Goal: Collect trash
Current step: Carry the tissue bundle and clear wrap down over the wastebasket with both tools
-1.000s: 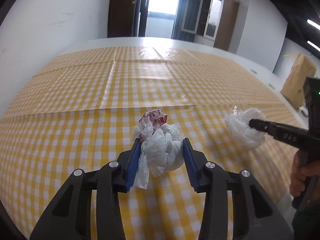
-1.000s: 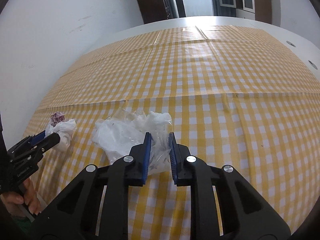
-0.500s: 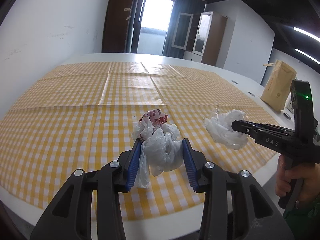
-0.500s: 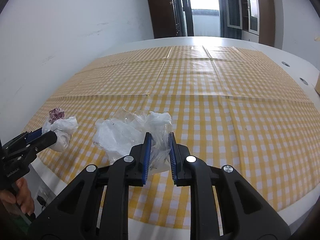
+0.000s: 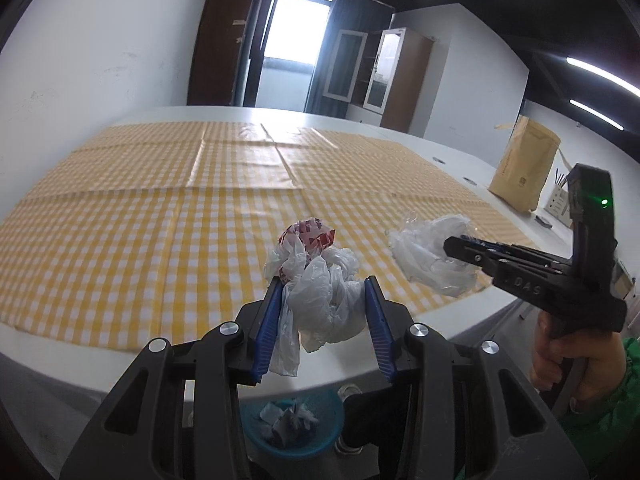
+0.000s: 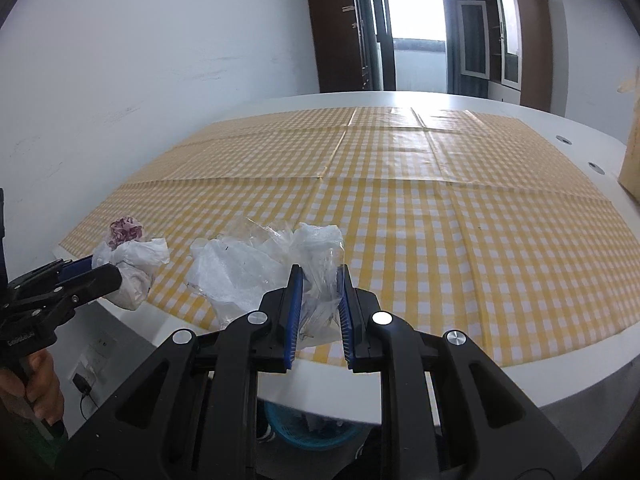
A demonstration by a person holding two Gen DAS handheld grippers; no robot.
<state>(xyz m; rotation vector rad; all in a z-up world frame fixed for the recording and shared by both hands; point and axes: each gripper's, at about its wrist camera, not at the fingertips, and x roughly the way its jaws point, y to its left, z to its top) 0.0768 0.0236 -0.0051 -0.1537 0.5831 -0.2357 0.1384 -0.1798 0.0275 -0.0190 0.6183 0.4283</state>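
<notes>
Left wrist: left gripper (image 5: 325,312) fingers clamp white bag wad (image 5: 320,292), tail hanging down; right gripper (image 6: 319,308) fingers pinch clear plastic wad (image 6: 264,268).

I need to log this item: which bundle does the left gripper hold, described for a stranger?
Over the near edge of the yellow checked tablecloth, the left gripper pinches a crumpled white plastic bag wad. Unlike the clear plastic bundle beside it, it has red print on top.

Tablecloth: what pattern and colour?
Yellow and white gingham check on the tablecloth; clearest in the right wrist view.
</notes>
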